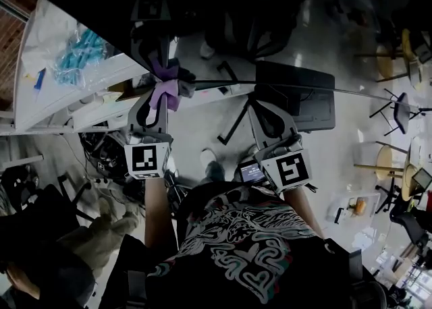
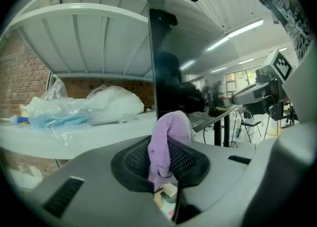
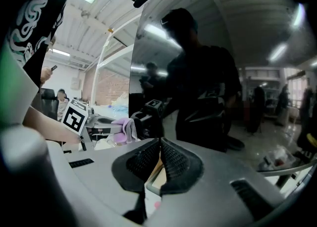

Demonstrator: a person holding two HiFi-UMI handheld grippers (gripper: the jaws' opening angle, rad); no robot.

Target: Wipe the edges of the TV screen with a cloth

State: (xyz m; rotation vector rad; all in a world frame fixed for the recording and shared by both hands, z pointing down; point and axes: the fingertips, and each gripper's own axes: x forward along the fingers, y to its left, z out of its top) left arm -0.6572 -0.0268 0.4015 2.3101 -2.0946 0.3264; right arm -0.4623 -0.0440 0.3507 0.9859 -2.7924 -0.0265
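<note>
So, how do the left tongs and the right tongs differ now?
The left tongs are shut on a soft lilac cloth; the right tongs are shut with nothing between them. The left tongs point at the side edge of the large dark glossy TV screen; the right tongs face its front. Both are shut.

A brick wall (image 2: 20,72) stands at the left behind a long white table (image 2: 74,139), which carries plastic bags (image 2: 114,103), 1 of them with blue contents. Overhead runs a white ribbed ceiling (image 2: 104,42) with lit strip lights (image 2: 242,28). The pale floor (image 1: 351,132) shines. At the far right stand 2 round wooden tables (image 1: 386,65) and a black folding chair (image 1: 398,108). Cables (image 1: 101,156) tangle under the white table. Bright windows (image 2: 237,80) show far off.
</note>
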